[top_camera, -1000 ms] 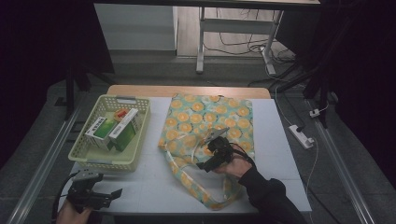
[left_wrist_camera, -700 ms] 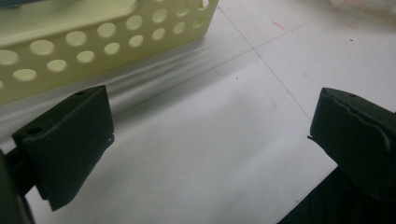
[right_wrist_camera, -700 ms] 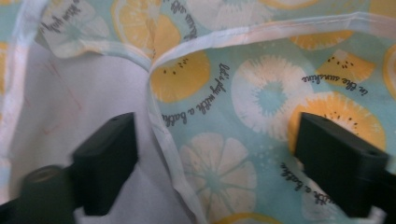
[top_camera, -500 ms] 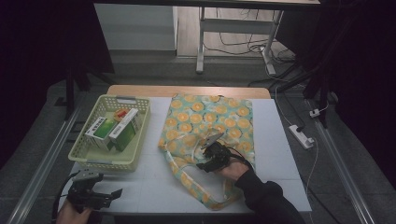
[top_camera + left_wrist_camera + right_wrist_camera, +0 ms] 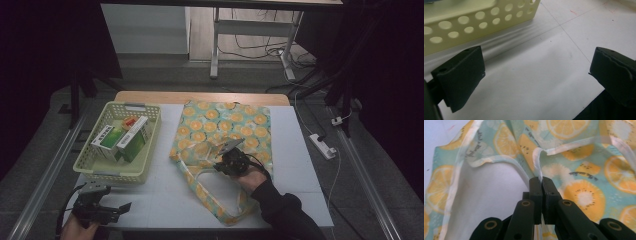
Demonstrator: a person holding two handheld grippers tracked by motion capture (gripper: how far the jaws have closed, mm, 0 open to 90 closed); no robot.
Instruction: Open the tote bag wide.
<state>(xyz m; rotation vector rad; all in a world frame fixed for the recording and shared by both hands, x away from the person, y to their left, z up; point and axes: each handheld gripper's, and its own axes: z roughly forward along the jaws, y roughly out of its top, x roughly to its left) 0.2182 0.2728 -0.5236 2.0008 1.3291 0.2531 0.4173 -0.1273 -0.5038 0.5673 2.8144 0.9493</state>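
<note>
A fabric tote bag (image 5: 225,127) printed with orange slices lies flat across the middle of the white table. My right gripper (image 5: 226,161) sits at the bag's near edge; its jaws have just been closing, and they are now shut on the bag's white-trimmed rim (image 5: 539,175), with the cloth pinched between the pads. The bag's handle (image 5: 210,200) loops toward the front edge. My left gripper (image 5: 112,209) rests low at the front left corner, its fingers (image 5: 461,75) wide apart with bare table between them.
A pale yellow perforated basket (image 5: 95,170) stands at the left, holding green and white cartons (image 5: 120,140). Its side wall (image 5: 474,22) lies just beyond my left gripper. A white power strip (image 5: 322,146) lies on the floor at the right.
My right gripper's jaws closed on the bag's rim and shifted slightly left along the edge. The left gripper stayed still.
</note>
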